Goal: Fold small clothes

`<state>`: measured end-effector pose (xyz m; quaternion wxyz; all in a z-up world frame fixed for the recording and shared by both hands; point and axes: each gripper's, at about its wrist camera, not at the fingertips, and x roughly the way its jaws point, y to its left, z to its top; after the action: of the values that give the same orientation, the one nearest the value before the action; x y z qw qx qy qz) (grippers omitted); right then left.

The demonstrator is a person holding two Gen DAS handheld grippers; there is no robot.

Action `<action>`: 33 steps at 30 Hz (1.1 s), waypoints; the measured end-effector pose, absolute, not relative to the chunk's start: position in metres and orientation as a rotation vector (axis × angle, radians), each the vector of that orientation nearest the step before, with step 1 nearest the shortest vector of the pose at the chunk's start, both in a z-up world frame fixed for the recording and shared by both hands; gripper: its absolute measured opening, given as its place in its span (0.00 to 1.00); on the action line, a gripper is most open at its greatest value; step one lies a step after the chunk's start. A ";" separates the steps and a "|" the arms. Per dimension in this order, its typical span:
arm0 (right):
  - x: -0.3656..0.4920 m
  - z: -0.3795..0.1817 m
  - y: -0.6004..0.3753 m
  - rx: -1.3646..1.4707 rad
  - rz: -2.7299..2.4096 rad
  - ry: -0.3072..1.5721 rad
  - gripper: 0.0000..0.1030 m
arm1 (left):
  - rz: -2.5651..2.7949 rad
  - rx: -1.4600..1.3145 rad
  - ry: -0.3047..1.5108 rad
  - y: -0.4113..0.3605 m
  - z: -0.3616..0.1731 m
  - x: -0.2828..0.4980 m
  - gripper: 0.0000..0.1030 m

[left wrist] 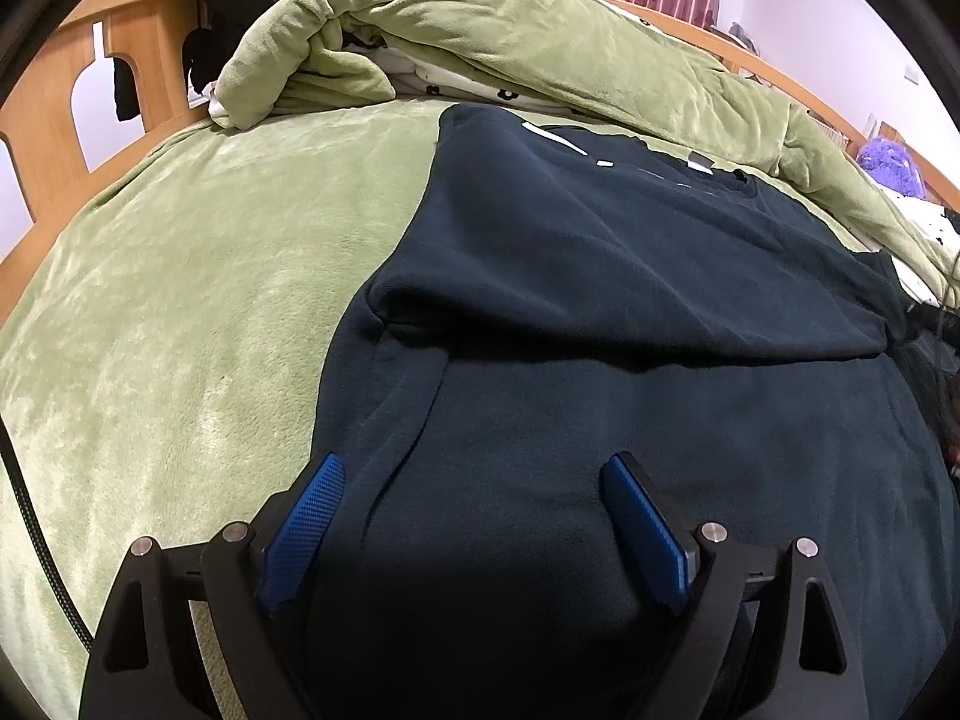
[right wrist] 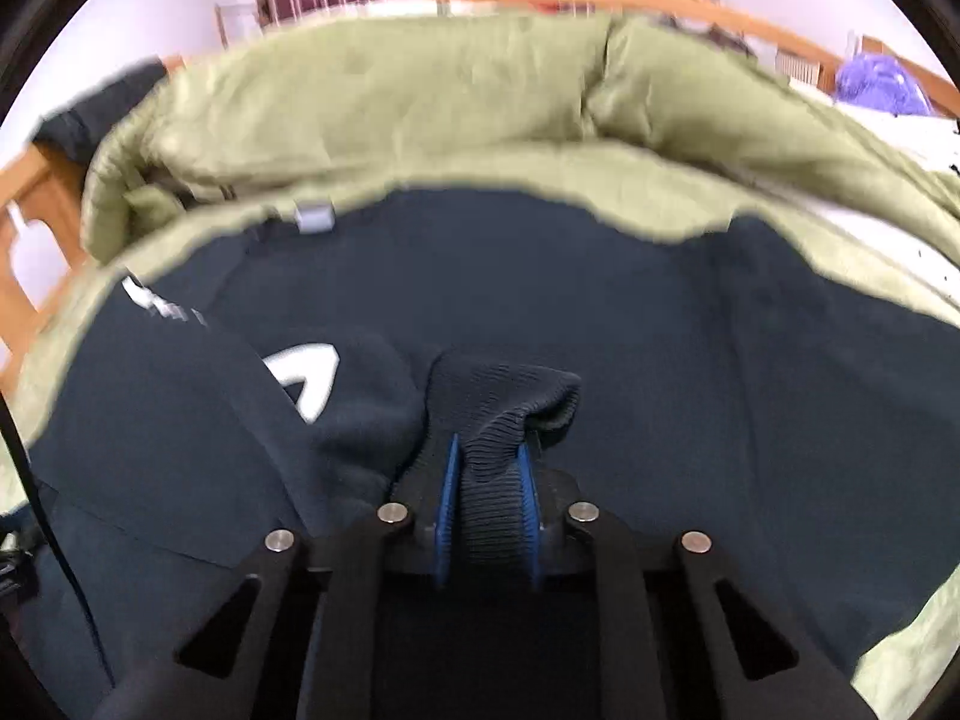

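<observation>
Dark sweatshirt (left wrist: 600, 312) lies flat on the green blanket (left wrist: 180, 300) of the bed. A sleeve is folded across its middle. Left hand-held gripper (left wrist: 474, 480): jaws wide apart above the sweatshirt's near part, nothing between the pads. Right hand-held gripper (right wrist: 489, 468): pads clamped on the ribbed cuff (right wrist: 498, 414). Bare blanket lies left of the sweatshirt's left edge. Bunched quilt (left wrist: 480, 18) crowds its far edge.

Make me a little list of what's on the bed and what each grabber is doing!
garment: dark navy sweatshirt, spread out, one part folded over
surface: green fleece blanket
behind: bunched green quilt
left gripper: open, over the sweatshirt's near edge, pinching nothing
right gripper: shut on the ribbed cuff
</observation>
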<state>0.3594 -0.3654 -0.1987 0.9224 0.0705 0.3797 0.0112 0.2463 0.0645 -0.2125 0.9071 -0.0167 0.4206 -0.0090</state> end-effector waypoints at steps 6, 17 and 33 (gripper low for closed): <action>0.357 -0.209 -0.391 0.200 -0.052 0.812 0.10 | -0.017 -0.032 0.867 0.066 -0.212 0.246 0.86; 0.343 -0.209 -0.392 0.119 -0.095 0.850 0.12 | -0.008 -0.021 0.868 0.065 -0.212 0.246 0.86; 0.239 -0.195 -0.550 0.262 -0.360 0.798 0.70 | 0.024 0.005 0.876 0.058 -0.211 0.244 0.88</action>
<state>0.2390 -0.5496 -0.1948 0.8973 0.1267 0.3854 -0.1739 0.2445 0.0580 -0.2113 0.9056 0.0023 0.4239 0.0116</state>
